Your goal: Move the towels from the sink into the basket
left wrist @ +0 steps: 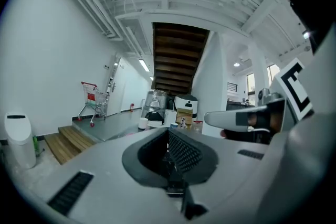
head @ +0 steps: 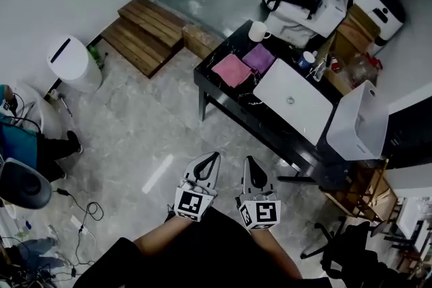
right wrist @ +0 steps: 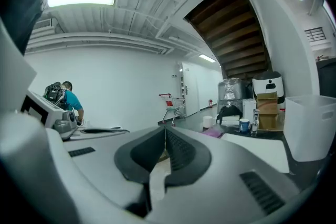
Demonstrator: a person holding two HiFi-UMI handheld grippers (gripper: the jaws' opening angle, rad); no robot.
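now | step: approach table (head: 251, 104) | my left claw (head: 213, 157), right claw (head: 250, 161) both together, empty | tip: open before pink towel (head: 231, 70), pinch a fold

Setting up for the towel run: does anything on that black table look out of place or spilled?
Nothing is spilled or tipped. One oddity: the pink towel and the purple towel lie flat on the black table, beside the white sink, not in it.

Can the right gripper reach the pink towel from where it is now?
Probably not yet: the right gripper hangs over the floor, well short of the table where the pink towel lies. Nothing blocks the way.
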